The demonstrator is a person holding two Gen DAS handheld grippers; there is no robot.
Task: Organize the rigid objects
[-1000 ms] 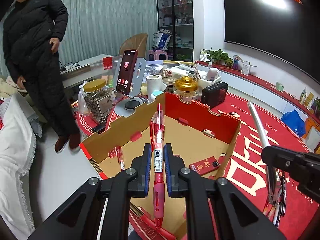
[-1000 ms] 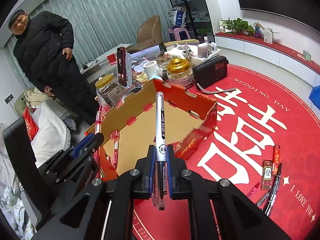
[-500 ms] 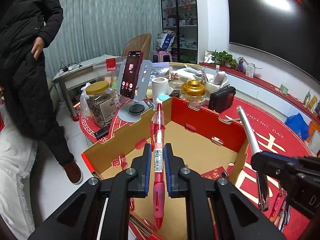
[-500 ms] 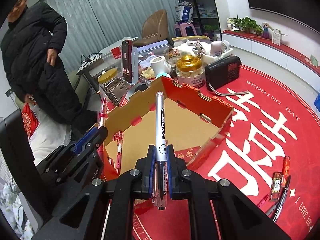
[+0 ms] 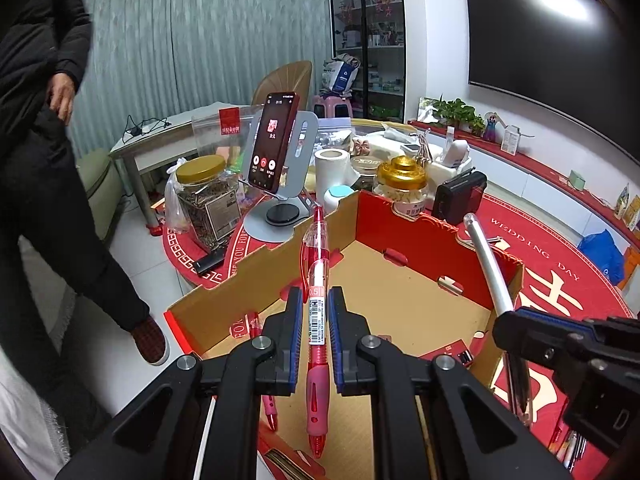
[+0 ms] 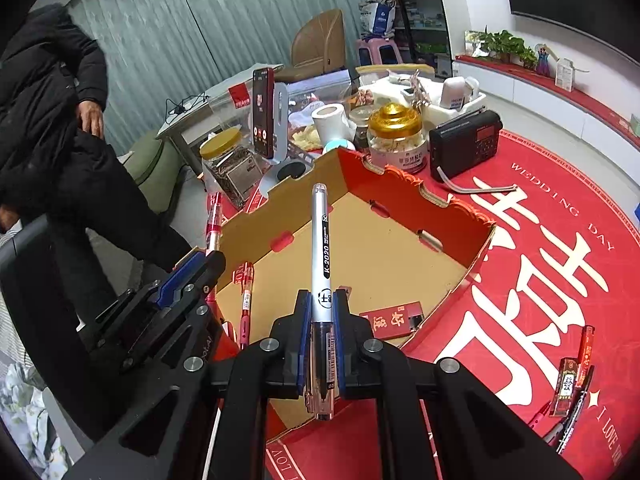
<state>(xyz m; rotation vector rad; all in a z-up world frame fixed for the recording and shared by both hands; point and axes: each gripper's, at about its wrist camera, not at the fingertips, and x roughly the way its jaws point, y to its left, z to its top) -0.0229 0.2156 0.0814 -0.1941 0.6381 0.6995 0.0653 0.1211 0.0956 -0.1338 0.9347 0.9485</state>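
Left gripper (image 5: 316, 322): clamped on red pen (image 5: 317, 300) | Right gripper (image 6: 322, 322): clamped on silver pen (image 6: 321, 256) | Both above cardboard box (image 6: 400, 204)

The box (image 6: 436, 256) sits on the table (image 6: 560, 248); jars (image 6: 396, 140) and radio (image 6: 466, 144) behind it, loose pens (image 6: 576, 404), perhaps markers, to its right

My red pen (image 5: 318, 312) is glossy plastic with a paper label; my silver pen (image 6: 321, 256) shines smooth; the box (image 6: 380, 256) is matt cardboard.
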